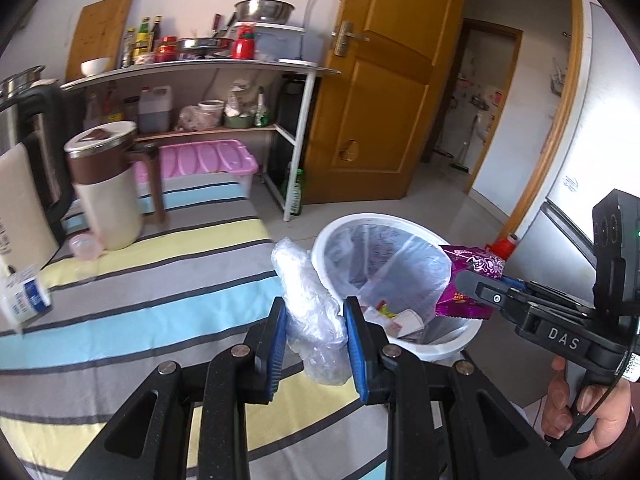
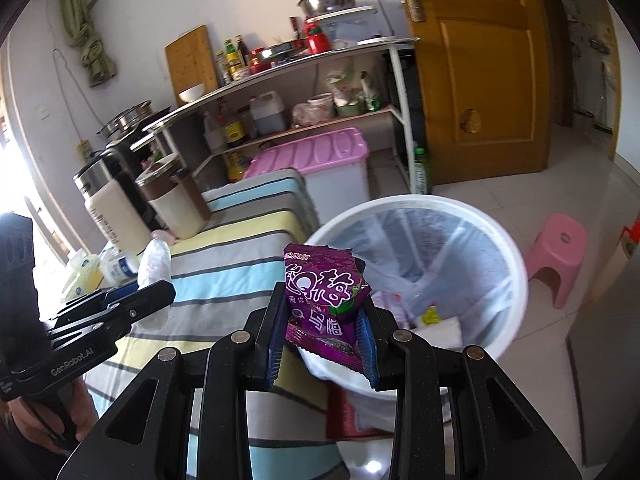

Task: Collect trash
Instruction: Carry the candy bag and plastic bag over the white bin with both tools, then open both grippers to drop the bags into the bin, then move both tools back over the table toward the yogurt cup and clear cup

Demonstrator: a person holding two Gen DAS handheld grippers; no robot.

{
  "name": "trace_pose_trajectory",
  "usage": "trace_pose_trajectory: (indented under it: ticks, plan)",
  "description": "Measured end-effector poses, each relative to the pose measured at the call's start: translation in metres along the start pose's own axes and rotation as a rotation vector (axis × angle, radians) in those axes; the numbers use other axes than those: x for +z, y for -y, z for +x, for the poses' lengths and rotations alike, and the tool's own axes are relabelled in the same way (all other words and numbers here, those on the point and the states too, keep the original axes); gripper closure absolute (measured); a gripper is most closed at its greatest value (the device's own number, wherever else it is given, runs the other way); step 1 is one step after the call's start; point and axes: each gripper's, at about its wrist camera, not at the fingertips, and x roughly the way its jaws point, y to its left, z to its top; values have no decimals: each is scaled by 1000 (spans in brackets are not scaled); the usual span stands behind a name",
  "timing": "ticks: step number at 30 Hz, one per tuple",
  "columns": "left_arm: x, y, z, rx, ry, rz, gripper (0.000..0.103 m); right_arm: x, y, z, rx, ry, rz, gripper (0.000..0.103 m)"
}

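Observation:
My left gripper (image 1: pixel 316 312) is shut on a crumpled clear plastic bag (image 1: pixel 308 304) and holds it over the striped table edge, just left of the white trash bin (image 1: pixel 340 236). My right gripper (image 2: pixel 322 320) is shut on a purple snack wrapper (image 2: pixel 324 300) and holds it above the near rim of the bin (image 2: pixel 516 280). The bin has a clear liner and some trash at its bottom. In the left wrist view the right gripper (image 1: pixel 476 288) with the wrapper (image 1: pixel 468 280) is over the bin's right rim. The left gripper (image 2: pixel 156 292) shows at left in the right wrist view.
The striped tablecloth (image 1: pixel 160 280) carries a brown and cream jug (image 1: pixel 106 184), a kettle (image 1: pixel 28 152), a small white carton (image 1: pixel 24 296) and a pink lid (image 1: pixel 86 246). A shelf with bottles, a pink-lidded box (image 1: pixel 208 164) and a wooden door (image 1: pixel 384 80) stand behind. A pink stool (image 2: pixel 556 256) stands right of the bin.

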Motion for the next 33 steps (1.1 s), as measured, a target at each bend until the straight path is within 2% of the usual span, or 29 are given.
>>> trace_pose_trajectory:
  ticks: [16, 21, 22, 24, 26, 27, 33]
  plan:
    - [16, 40, 77, -86, -75, 81, 74, 1, 66, 16, -101, -35, 72, 70]
    - [19, 45, 99, -101, -102, 85, 74, -2, 78, 26, -115, -60, 80, 68]
    - [20, 46, 103, -103, -104, 86, 74, -2, 80, 28, -117, -62, 80, 64]
    - [23, 46, 109, -109, -109, 78, 72, -3, 82, 32, -123, -67, 83, 60]
    - [24, 44, 111, -111, -103, 66, 59, -4, 84, 34, -127, -68, 90, 56]
    - [24, 43, 111, -113, -98, 60, 57, -4, 85, 35, -127, -69, 93, 53]
    - [23, 35, 103, -115, -88, 39, 56, -7, 86, 31, -123, -59, 102, 50]
